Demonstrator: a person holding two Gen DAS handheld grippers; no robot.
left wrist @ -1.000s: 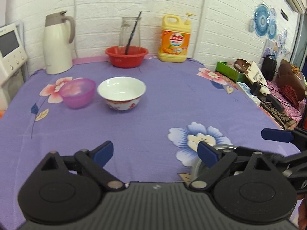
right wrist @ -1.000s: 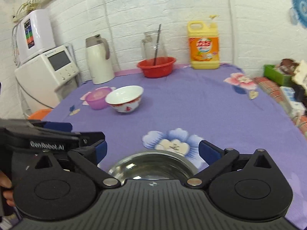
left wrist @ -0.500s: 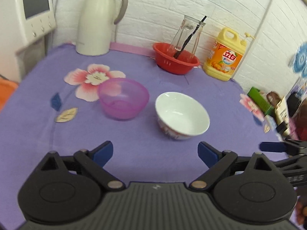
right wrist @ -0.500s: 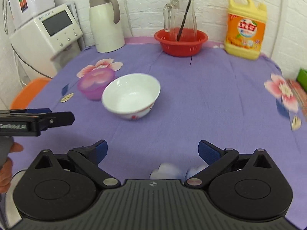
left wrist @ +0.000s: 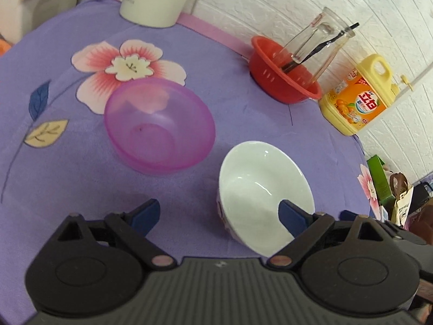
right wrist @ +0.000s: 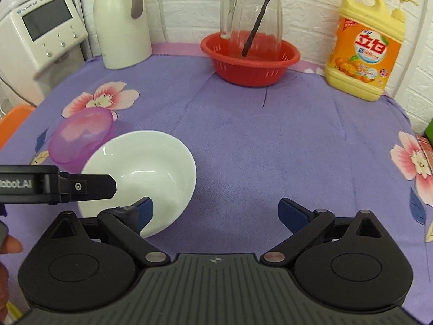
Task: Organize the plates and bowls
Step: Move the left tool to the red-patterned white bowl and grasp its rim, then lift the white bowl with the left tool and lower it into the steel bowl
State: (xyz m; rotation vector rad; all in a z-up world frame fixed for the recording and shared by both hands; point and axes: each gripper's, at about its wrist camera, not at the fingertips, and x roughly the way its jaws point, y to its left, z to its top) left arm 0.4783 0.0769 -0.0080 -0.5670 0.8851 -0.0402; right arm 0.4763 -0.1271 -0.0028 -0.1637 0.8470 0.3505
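The left gripper has its jaws spread wide and grips nothing; its right fingertip hangs over the near part of the white bowl, whether touching the bowl cannot be told, while its left fingertip is over bare purple cloth. The right gripper also has its jaws wide apart and empty; its left fingertip overlaps the near rim of the white bowl and its right fingertip is over the cloth, well clear of any dish. In the right wrist view a finger of the left gripper reaches in from the left across the bowl's near-left side. The white bowl stands upright on the table and is empty. Just beside it, farther back and to the left, stands the pink translucent bowl, also upright and empty, the two close but whether touching is unclear. Toward the wall a red colander holds a glass pitcher with a dark stick leaning in it. A yellow detergent bottle stands to its right, a white thermos jug to its left.
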